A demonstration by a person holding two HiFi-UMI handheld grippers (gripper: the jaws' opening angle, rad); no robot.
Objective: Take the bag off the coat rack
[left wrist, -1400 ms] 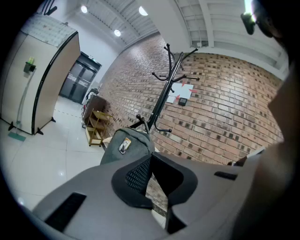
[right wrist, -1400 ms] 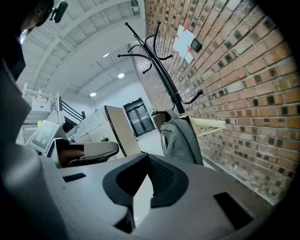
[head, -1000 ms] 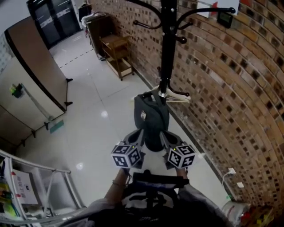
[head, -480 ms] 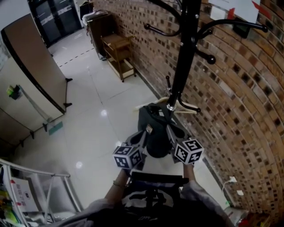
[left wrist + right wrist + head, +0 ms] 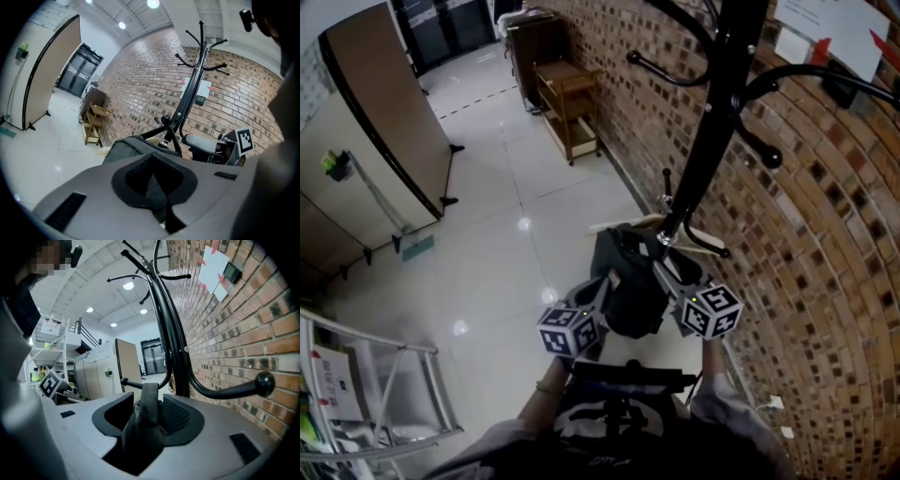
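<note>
A dark grey bag (image 5: 623, 277) hangs low on the black coat rack (image 5: 712, 122), beside the brick wall. My left gripper (image 5: 602, 289) holds the bag's left side. In the left gripper view its jaws (image 5: 152, 180) are closed on grey bag fabric (image 5: 126, 147). My right gripper (image 5: 664, 274) is at the bag's right, close to the pole. Its jaws (image 5: 143, 416) are opening. The bag's dark strap (image 5: 149, 399) stands upright between them with a gap on the left side. A rack hook's knob (image 5: 265, 380) sticks out to the right.
A wooden hanger (image 5: 703, 239) hangs on the rack behind the bag. The brick wall (image 5: 825, 234) runs close along the right. A wooden shelf cart (image 5: 572, 108) stands farther along it. A folding partition (image 5: 384, 122) and a metal rack (image 5: 356, 375) are at the left.
Both grippers and the bag have come closer to the rack's pole and a little higher. The head view has shifted toward the wall.
</note>
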